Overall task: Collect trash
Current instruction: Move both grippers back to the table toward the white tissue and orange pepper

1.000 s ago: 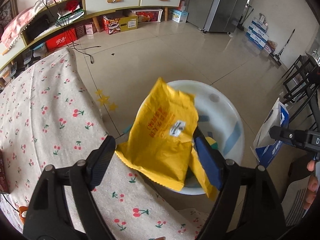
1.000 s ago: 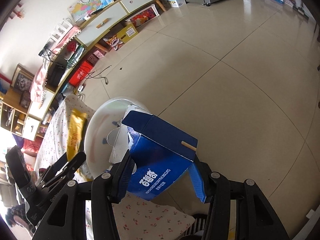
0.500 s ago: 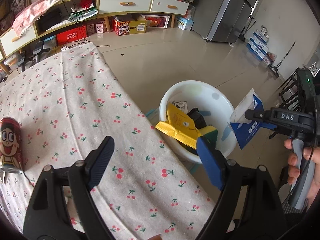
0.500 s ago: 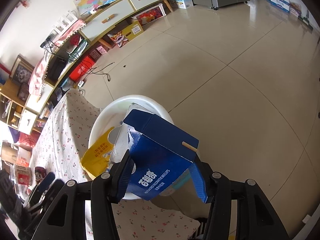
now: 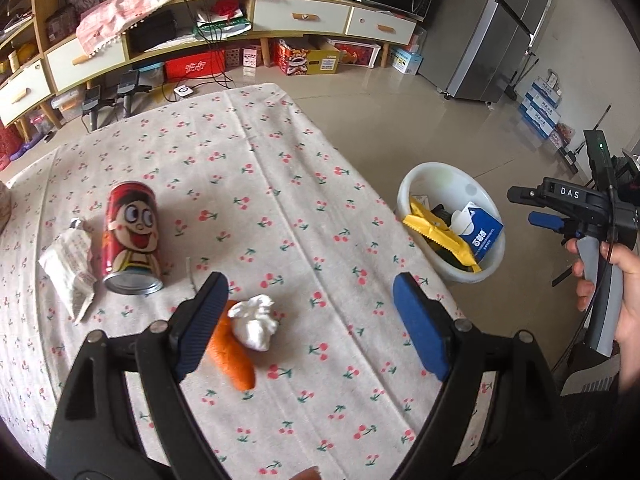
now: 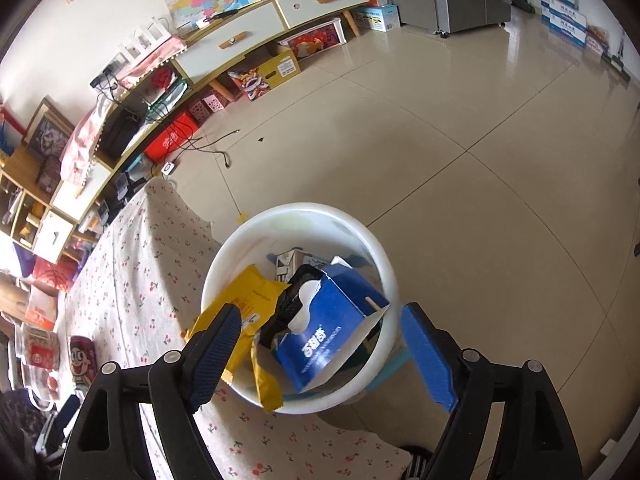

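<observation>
A white bin (image 5: 416,184) (image 6: 256,236) stands on the floor by the table's edge. In it lie a yellow packet (image 5: 440,236) (image 6: 244,304) and a blue box (image 5: 480,232) (image 6: 332,340). My left gripper (image 5: 308,320) is open and empty above the cherry-print tablecloth (image 5: 256,168), over a crumpled white tissue (image 5: 256,320) and an orange peel piece (image 5: 236,360). A red can (image 5: 132,240) and a white wrapper (image 5: 72,268) lie to the left. My right gripper (image 6: 320,356) is open and empty above the bin; it also shows in the left wrist view (image 5: 560,208).
A low cabinet (image 5: 200,36) with boxes under it runs along the far wall. A grey fridge (image 5: 500,28) stands at the back right. Stacked cartons (image 5: 540,108) sit on the tiled floor (image 6: 480,140). The can also shows in the right wrist view (image 6: 82,356).
My left gripper let the yellow packet fall into the bin and moved back over the table. My right gripper opened and the blue box dropped into the bin.
</observation>
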